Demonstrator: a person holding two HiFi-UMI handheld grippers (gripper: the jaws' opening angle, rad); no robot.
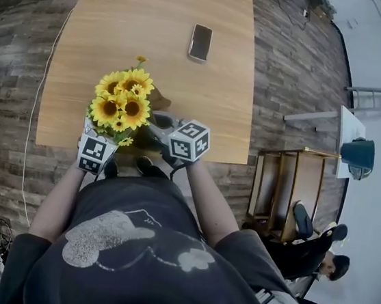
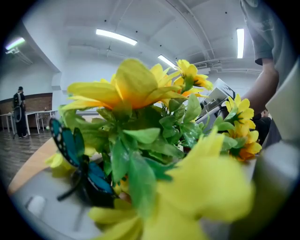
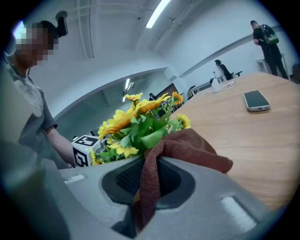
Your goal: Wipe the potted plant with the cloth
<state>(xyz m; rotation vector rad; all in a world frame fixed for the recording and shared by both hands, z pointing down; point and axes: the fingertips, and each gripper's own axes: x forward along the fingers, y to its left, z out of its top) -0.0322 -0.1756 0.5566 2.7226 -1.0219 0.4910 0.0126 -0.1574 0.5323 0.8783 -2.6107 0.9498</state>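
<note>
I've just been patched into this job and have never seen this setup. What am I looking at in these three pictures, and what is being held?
There is no robot here: a person holds a two-jaw gripper in each hand. The head view looks down from the person's head onto a wooden table. The other two views come from a camera riding on each gripper. On the table are a potted plant of yellow sunflowers and, farther off, a phone. The right gripper is clamped on a brown cloth beside the flowers. The left gripper has its jaws wide apart around the plant; the flowers hide whether they press on the pot. The marker cubes belong to the grippers.
</note>
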